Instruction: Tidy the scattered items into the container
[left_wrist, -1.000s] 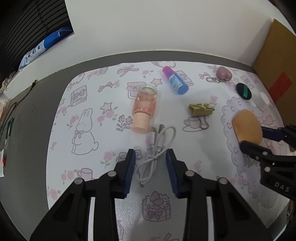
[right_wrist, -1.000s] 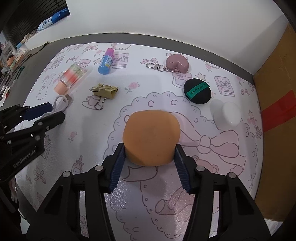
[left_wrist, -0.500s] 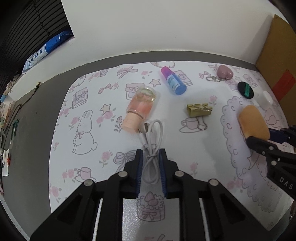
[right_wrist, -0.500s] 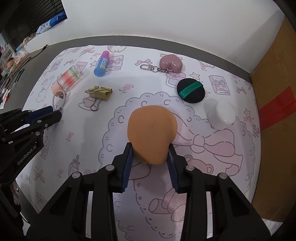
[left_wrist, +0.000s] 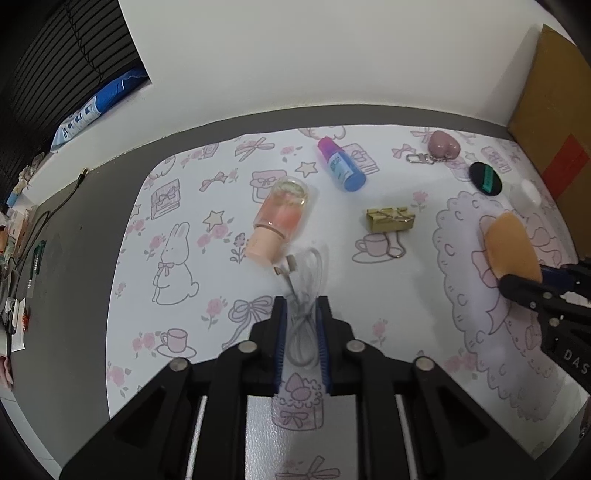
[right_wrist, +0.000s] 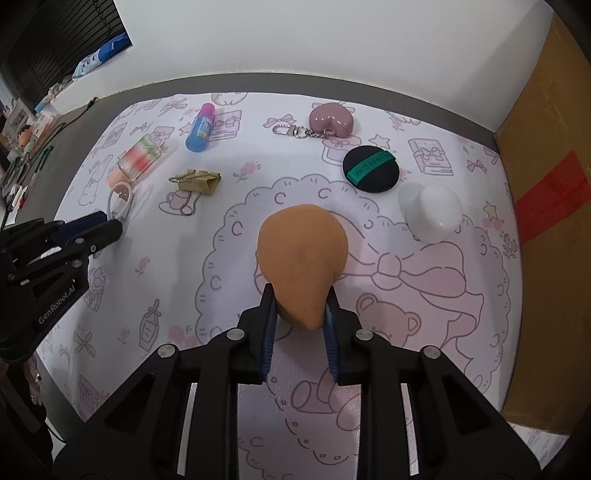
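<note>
Now the left claw is clamped on the looped white cable, just below the pink bottle on the tabletop. The right claw, its jaws having just closed, squeezes the narrow end of the orange sponge above the patterned mat.

We note both tools are matte black plastic linkages with round silver screw heads and ribbed blue pads. Left tool reads "GenRobot.AI" in white at nine o'clock; right tool shows "DAS" at three o'clock.
</note>
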